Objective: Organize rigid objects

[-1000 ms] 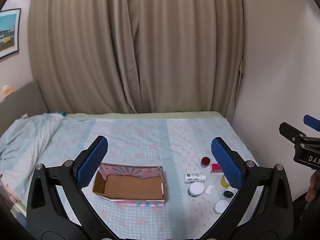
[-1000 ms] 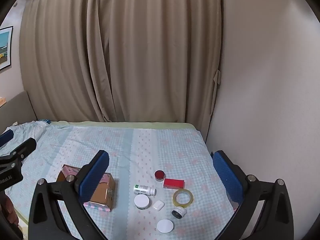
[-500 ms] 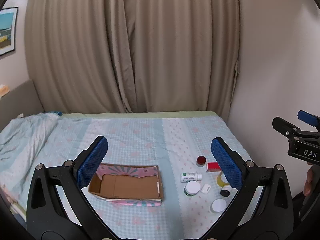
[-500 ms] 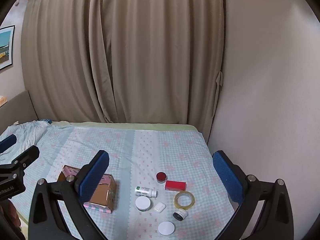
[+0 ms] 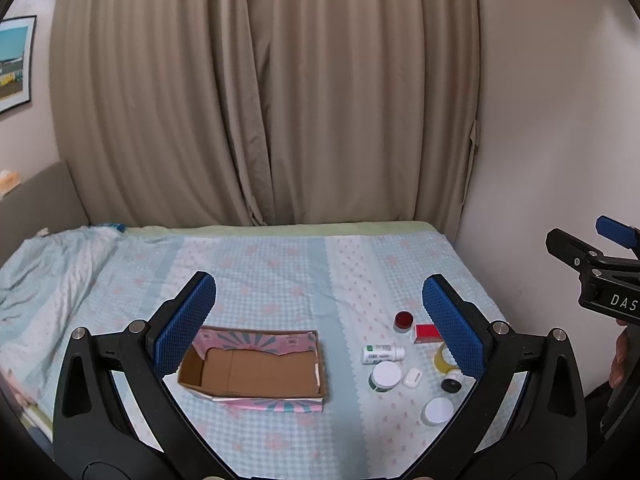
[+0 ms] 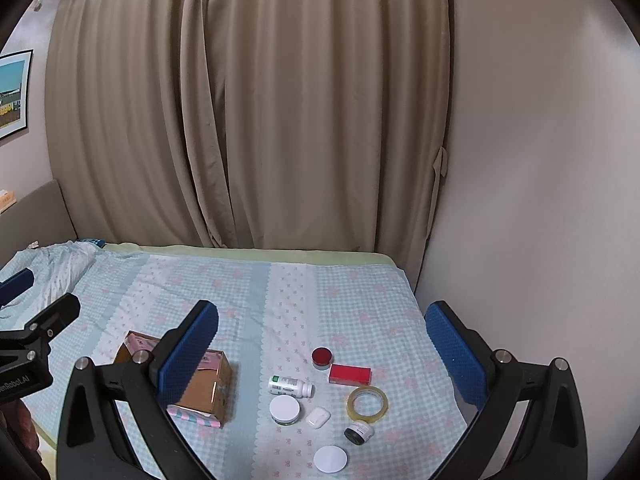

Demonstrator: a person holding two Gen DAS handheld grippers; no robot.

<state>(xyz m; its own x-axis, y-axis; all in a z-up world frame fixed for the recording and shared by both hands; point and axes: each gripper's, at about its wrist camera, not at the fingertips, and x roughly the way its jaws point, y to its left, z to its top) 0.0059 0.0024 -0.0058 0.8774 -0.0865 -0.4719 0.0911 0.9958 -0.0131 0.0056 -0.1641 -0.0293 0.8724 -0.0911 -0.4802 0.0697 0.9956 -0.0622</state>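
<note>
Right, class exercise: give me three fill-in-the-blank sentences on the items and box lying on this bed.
1. The cardboard box holds ____ of the small items.
2. The white pill bottle is lying on its ____.
3. The tape roll sits just in front of the flat ____ box.

Missing words: none; side; red

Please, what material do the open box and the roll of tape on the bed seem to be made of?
The open box looks like cardboard: matte brown inside, creased flaps, with printed pink paper outside. The roll of tape seems clear plastic film, yellowish and glossy; the checked sheet shows through its ring.
</note>
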